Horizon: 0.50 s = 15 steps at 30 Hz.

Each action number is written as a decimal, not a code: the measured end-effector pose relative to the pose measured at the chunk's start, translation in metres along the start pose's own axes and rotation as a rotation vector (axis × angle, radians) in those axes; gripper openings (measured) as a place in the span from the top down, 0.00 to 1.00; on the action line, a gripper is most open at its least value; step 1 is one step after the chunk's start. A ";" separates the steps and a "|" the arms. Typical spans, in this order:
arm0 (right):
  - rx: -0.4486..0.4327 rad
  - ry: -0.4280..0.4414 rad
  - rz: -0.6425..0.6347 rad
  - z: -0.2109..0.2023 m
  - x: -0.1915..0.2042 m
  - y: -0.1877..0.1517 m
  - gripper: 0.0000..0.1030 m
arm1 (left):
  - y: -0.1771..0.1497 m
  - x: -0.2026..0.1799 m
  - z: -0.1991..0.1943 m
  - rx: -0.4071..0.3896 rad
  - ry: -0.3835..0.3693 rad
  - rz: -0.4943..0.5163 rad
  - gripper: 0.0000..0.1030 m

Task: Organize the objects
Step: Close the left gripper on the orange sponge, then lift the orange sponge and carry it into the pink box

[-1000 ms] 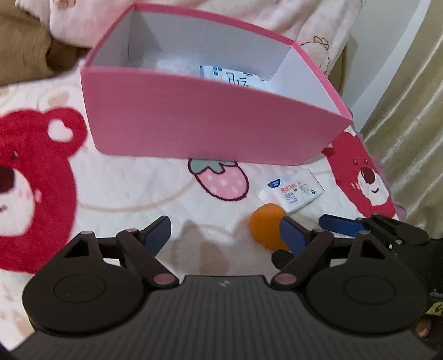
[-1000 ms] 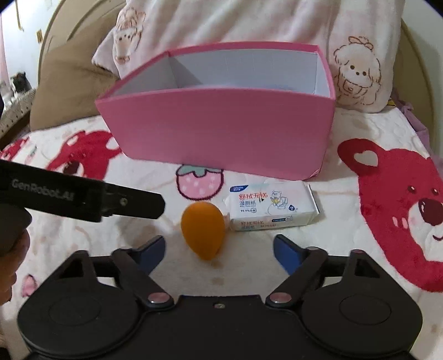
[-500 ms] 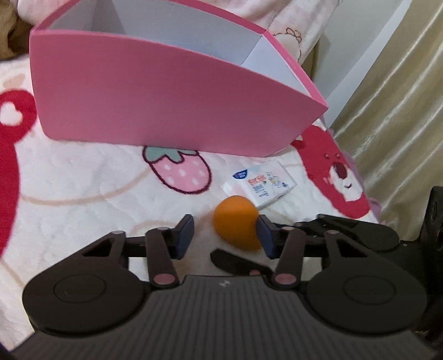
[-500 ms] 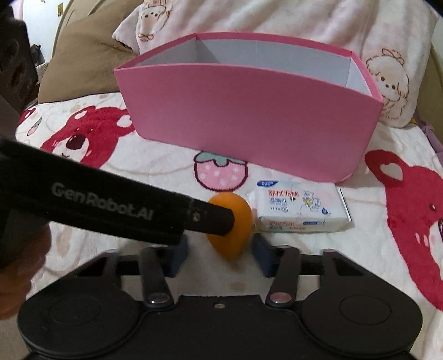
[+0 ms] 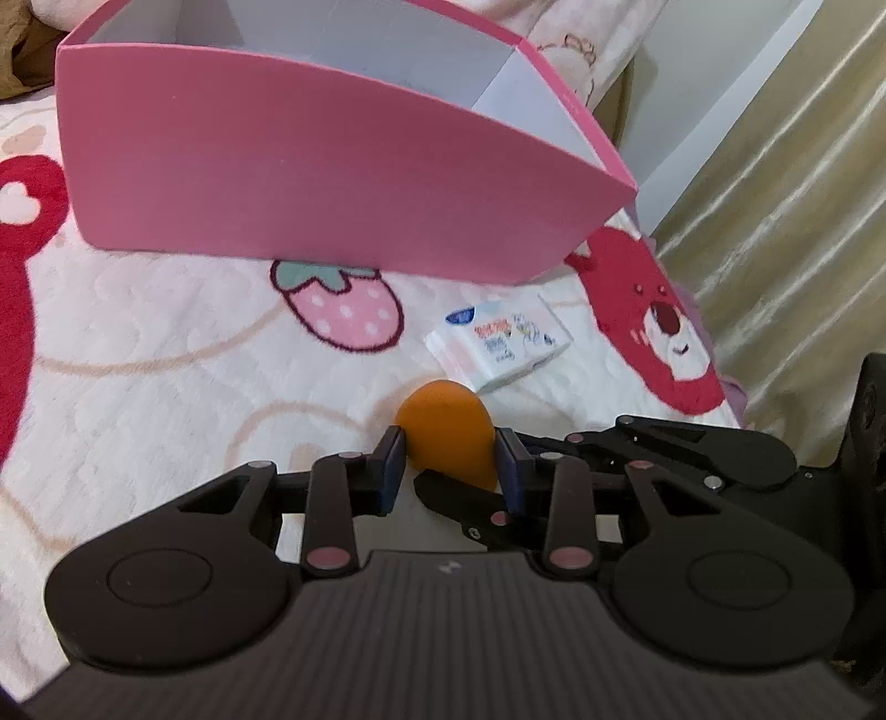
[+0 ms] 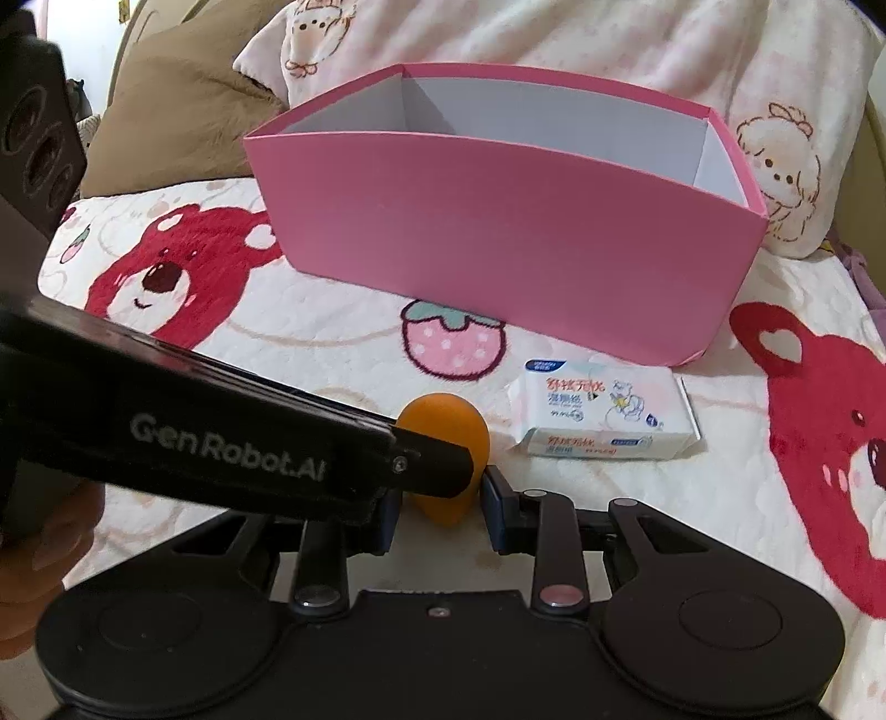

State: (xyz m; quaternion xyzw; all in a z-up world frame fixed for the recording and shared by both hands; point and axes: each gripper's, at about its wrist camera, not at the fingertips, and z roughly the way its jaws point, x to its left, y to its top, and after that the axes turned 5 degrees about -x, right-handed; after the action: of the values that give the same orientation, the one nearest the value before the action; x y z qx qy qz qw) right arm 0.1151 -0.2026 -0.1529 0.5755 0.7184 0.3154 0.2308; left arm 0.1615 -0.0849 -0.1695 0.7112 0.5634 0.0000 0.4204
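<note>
An orange egg-shaped sponge (image 5: 447,429) lies on the bear-print blanket (image 5: 138,360). Both grippers close on it. My left gripper (image 5: 449,468) has its blue pads against the sponge's two sides. My right gripper (image 6: 437,507) also holds the sponge (image 6: 443,423) between its pads, with the left gripper's finger (image 6: 432,462) crossing in front. A white tissue pack (image 5: 501,346) lies just right of the sponge; it also shows in the right wrist view (image 6: 601,412). A pink open box (image 5: 310,183) stands behind; it also shows in the right wrist view (image 6: 509,249).
Pillows (image 6: 554,44) and a brown cushion (image 6: 183,116) lie behind the box. A gold curtain (image 5: 803,194) hangs at the right edge of the bed. The box interior is hidden from both views.
Both grippers have moved in on the orange sponge and narrowed from wide open to shut on it. The left gripper has swung right, across the right gripper's view.
</note>
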 end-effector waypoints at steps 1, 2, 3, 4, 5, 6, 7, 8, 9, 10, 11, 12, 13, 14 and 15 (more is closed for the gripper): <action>0.010 0.001 0.005 -0.001 0.001 -0.001 0.66 | 0.000 -0.002 -0.001 0.015 0.013 0.000 0.68; 0.021 0.002 0.014 -0.002 0.002 -0.001 0.66 | 0.000 -0.005 -0.001 0.034 0.027 0.006 0.68; 0.033 0.003 0.023 -0.002 0.004 -0.001 0.65 | 0.000 -0.008 -0.001 0.055 0.043 0.015 0.69; 0.048 0.005 0.036 -0.002 0.005 -0.002 0.65 | 0.000 -0.010 -0.002 0.075 0.055 0.009 0.69; 0.058 0.006 0.046 -0.003 0.007 -0.002 0.64 | -0.001 -0.010 -0.004 0.083 0.055 -0.002 0.69; 0.063 0.004 0.055 -0.006 0.008 -0.002 0.63 | -0.001 -0.011 -0.006 0.088 0.053 -0.007 0.70; 0.067 0.007 0.066 -0.008 0.009 -0.002 0.63 | -0.002 -0.012 -0.009 0.090 0.054 -0.010 0.70; 0.069 0.013 0.081 -0.010 0.009 -0.001 0.63 | -0.002 -0.013 -0.013 0.088 0.052 -0.013 0.70; 0.067 0.019 0.098 -0.014 0.009 0.000 0.63 | -0.001 -0.013 -0.018 0.086 0.049 -0.018 0.71; 0.064 0.024 0.109 -0.018 0.010 0.002 0.63 | 0.000 -0.014 -0.023 0.084 0.045 -0.024 0.71; 0.056 0.028 0.113 -0.023 0.010 0.003 0.63 | 0.001 -0.016 -0.030 0.075 0.040 -0.022 0.71; 0.041 0.030 0.118 -0.029 0.011 0.005 0.63 | 0.003 -0.018 -0.036 0.066 0.038 -0.019 0.71; 0.027 0.035 0.127 -0.035 0.012 0.007 0.63 | 0.004 -0.020 -0.043 0.059 0.037 -0.013 0.71; 0.016 0.040 0.137 -0.041 0.013 0.009 0.63 | 0.006 -0.023 -0.049 0.051 0.036 -0.005 0.71; 0.007 0.041 0.144 -0.047 0.014 0.012 0.63 | 0.008 -0.026 -0.055 0.045 0.032 -0.003 0.71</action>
State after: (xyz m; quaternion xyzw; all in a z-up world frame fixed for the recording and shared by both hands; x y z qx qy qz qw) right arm 0.0874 -0.1964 -0.1116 0.6198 0.6808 0.3404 0.1910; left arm 0.1324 -0.0731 -0.1168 0.7197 0.5709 -0.0021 0.3951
